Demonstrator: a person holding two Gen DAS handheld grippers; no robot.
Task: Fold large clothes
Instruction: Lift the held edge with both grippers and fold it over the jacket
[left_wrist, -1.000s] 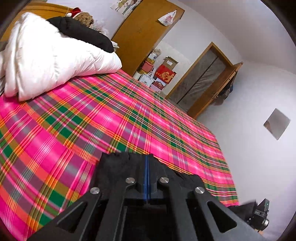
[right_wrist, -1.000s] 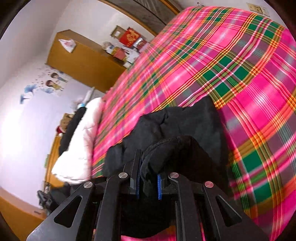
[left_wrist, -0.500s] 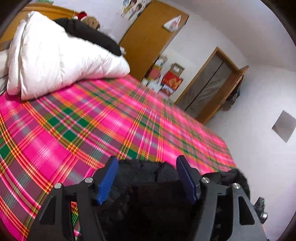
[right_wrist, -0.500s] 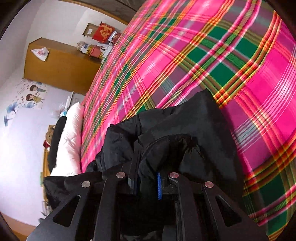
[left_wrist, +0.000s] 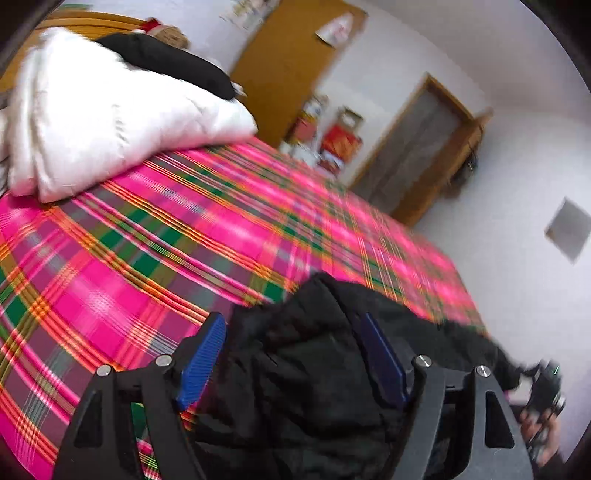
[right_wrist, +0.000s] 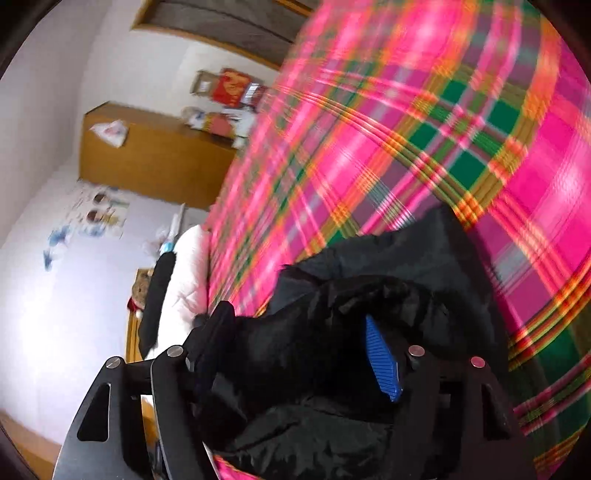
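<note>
While the pink plaid bed (left_wrist: 155, 236) carries it, the black jacket (left_wrist: 317, 369) lies bunched at the near edge. Left claw (left_wrist: 295, 354) opening, pads clear of the fabric between them. Right claw (right_wrist: 295, 347) likewise opening, released.

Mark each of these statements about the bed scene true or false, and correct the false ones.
1. The black jacket lies on a pink plaid bedspread. True.
2. The left gripper is clamped shut on the jacket. False: its jaws are opening, jacket loose between them.
3. A white duvet sits at the bed's far end. True.
4. The right gripper holds a white shirt. False: its jaws are opening around black jacket fabric.
</note>
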